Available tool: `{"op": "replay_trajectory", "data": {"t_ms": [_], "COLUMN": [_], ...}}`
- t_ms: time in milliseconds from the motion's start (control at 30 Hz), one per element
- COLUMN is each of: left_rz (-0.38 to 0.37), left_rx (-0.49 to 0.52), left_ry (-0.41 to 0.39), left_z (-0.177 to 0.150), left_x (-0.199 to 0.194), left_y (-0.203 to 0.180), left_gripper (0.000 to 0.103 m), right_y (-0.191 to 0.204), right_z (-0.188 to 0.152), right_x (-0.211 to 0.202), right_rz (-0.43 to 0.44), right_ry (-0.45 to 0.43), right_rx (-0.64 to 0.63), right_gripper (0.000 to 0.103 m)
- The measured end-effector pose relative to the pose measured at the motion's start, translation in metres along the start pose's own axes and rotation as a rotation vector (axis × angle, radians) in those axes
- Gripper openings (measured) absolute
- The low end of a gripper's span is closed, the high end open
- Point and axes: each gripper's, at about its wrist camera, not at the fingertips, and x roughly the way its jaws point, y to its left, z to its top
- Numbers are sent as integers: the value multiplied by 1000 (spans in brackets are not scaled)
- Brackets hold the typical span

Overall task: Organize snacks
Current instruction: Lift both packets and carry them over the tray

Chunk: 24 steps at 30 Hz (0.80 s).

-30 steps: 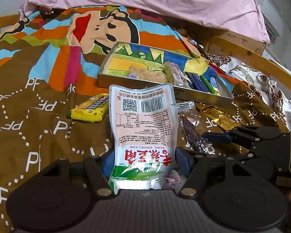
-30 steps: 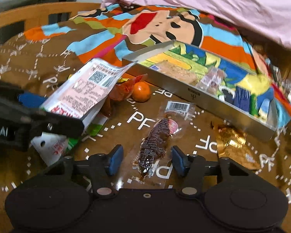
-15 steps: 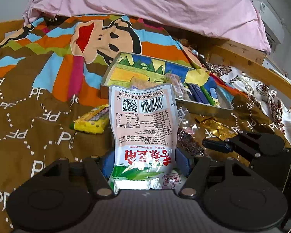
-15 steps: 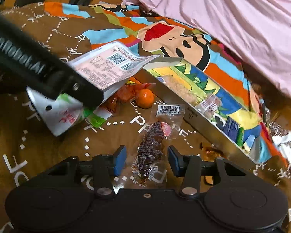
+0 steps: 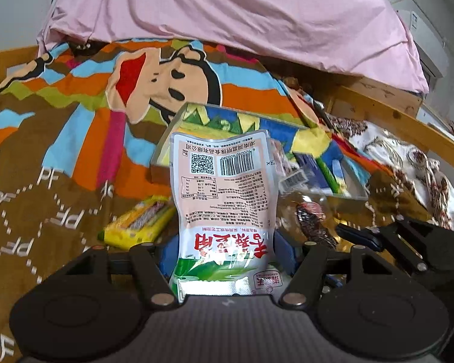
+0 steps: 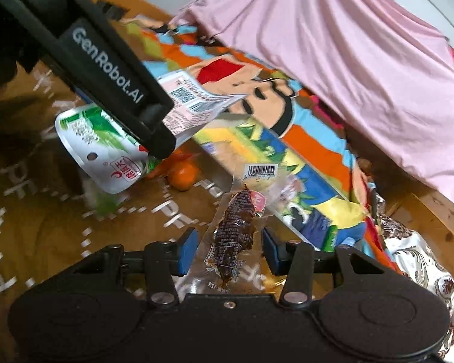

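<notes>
**Ana:** Left wrist view first: we have lifted since a second ago. The tray point(image 5: 352, 192) has slid down the frame and mostly hides behind the pouch point(image 5: 224, 199), and more pink sheet point(image 5: 227, 15) fills the top. The yellow bar point(image 5: 136, 225) lies on the bedspread point(image 5: 45, 163) at lower left.

**Ben:** In the right wrist view we agree. A second ago the meat strip packet point(image 6: 234, 233) lay flat on the bedspread; now it stands up between our blue pads point(image 6: 187, 249), with the tray's painted floor behind it at center right. We judge both snacks are off the bed and headed for the tray.

**Ana:** Jaws, then. Our left gripper point(image 5: 225, 257) is clenched on the pouch's lower end, the pads pressed against both edges, the barcode end pointing up and away.

**Ben:** Our right gripper point(image 6: 227, 249) is only partly closed. The packet's clear edges reach the pads, yet a gap shows beside the dark strip on each side. It seems held by the wrapper, though we cannot tell how firmly.

**Ana:** The orange point(image 6: 181, 175) sits on the bedspread, under the pouch in that view.
</notes>
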Motion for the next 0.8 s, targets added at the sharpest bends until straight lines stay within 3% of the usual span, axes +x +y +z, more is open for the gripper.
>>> {"op": "replay_trajectory", "data": {"t_ms": [500, 800], "left_rz": [28, 53], "left_rx": [-32, 6], "left_ry": [-90, -72], "left_z": [69, 92], "left_x": [79, 149], "left_y": [-41, -62], "left_gripper": [68, 68], "right_y": [-107, -152], "right_z": [3, -7], "right_x": [43, 88], "right_rz": [-143, -123], "right_ry": [-116, -100], "right_rx": [321, 528], "right_gripper": [48, 48]}}
